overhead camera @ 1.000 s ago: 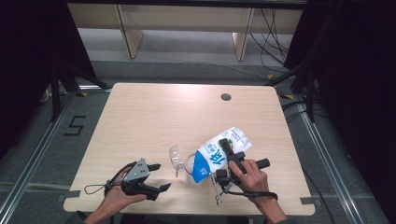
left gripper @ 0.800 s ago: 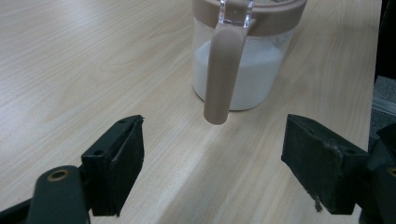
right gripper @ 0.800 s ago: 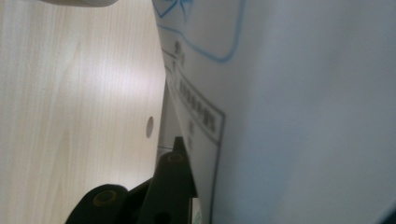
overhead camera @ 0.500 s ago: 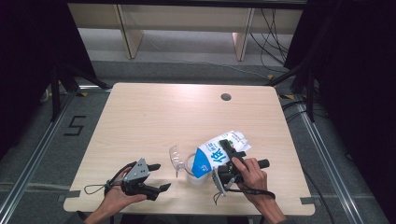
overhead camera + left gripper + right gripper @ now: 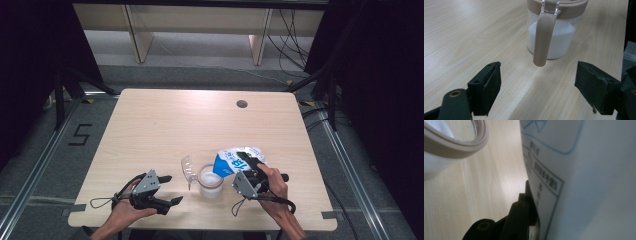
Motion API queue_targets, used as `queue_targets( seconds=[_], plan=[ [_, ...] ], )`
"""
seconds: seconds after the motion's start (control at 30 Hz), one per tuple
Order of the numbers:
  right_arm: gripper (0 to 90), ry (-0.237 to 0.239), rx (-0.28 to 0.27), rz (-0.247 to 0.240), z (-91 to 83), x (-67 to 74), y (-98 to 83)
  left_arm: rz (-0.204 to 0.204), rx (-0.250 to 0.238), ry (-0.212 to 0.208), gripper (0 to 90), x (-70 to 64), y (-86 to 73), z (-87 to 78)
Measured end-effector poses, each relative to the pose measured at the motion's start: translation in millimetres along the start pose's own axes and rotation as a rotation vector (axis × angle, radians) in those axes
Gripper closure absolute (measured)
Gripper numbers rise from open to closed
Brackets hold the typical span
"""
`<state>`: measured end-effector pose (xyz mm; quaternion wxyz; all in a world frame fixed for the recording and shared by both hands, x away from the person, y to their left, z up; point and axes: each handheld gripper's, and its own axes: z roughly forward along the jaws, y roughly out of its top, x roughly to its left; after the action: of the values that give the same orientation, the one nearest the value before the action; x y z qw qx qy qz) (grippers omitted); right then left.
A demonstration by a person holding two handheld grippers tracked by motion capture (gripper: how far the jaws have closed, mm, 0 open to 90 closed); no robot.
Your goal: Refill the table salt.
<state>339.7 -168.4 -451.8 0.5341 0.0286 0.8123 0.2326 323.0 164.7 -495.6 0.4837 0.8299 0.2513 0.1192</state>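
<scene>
My right gripper [image 5: 248, 172] has been squeezing a bit tighter on the blue and white bag [image 5: 235, 160] between my jaws. The bag's open end has tipped nearer to the jar [image 5: 210, 181], right by its rim. My right hand [image 5: 272, 186] slid a little toward the jar.

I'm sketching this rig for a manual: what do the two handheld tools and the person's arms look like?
Both are black, pistol-like devices. The left tool carries a grey three-cornered plate on top, and a thin black cable loops from it by the wrist. Its two jaws are blocky, with flat black pads, one frayed at a corner. The right tool has the same grey plate and a black cable trailing below. The forearms are bare, with no sleeves showing.
</scene>
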Motion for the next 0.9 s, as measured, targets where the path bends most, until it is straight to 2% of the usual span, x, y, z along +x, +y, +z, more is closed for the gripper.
queue_targets(
  seconds=[0.03,0.27,0.3,0.33,0.4,0.47,0.5,0.53,0.57,0.63,0.73,0.8,0.83,0.9],
  plan=[
    [82.1,0.007,-0.009,0.003,0.5,-2.2,-1.4,0.026,0.001,-0.002,20.7,1.2,0.6,-0.3],
    [82.7,0.053,-0.008,0.107,1.6,-6.5,-9.6,0.023,0.000,-0.002,20.7,1.1,0.6,-0.4],
    [82.7,0.058,-0.015,0.118,2.0,-7.7,-11.2,0.023,0.000,-0.002,20.7,1.1,0.6,-0.3],
    [82.7,0.056,-0.033,0.101,3.2,-10.6,-12.6,0.024,0.000,-0.002,20.7,1.2,0.6,-0.3],
    [82.7,0.066,-0.046,0.142,3.6,-13.6,-16.3,0.023,0.000,-0.002,20.7,1.1,0.6,-0.3],
    [82.8,0.083,-0.057,0.195,3.8,-16.7,-20.5,0.023,0.000,-0.002,20.7,1.1,0.6,-0.3],
    [82.8,0.094,-0.051,0.260,3.5,-16.5,-23.0,0.023,0.000,-0.002,20.7,1.2,0.6,-0.2],
    [82.9,0.101,-0.058,0.288,3.9,-18.0,-25.5,0.022,0.000,-0.002,20.7,1.2,0.5,-0.1],
    [82.9,0.104,-0.060,0.308,4.2,-19.3,-27.9,-0.003,0.000,-0.002,20.7,-0.2,-0.1,0.1],
    [83.0,0.114,-0.067,0.362,4.9,-21.8,-33.2,0.025,0.002,0.000,20.7,1.1,0.6,-0.2],
    [83.2,0.128,-0.082,0.458,5.7,-25.0,-41.3,0.017,0.003,0.002,20.7,0.6,0.4,-0.1],
    [83.4,0.136,-0.089,0.508,6.3,-27.8,-47.4,0.016,0.002,0.003,20.7,0.6,0.4,-0.1],
    [83.4,0.135,-0.094,0.515,6.8,-28.9,-49.4,0.002,-0.003,0.001,20.7,-0.3,0.2,0.2],
    [83.5,0.139,-0.099,0.564,7.7,-30.3,-54.5,0.009,0.004,0.004,20.7,0.2,0.2,-0.1]
  ],
)
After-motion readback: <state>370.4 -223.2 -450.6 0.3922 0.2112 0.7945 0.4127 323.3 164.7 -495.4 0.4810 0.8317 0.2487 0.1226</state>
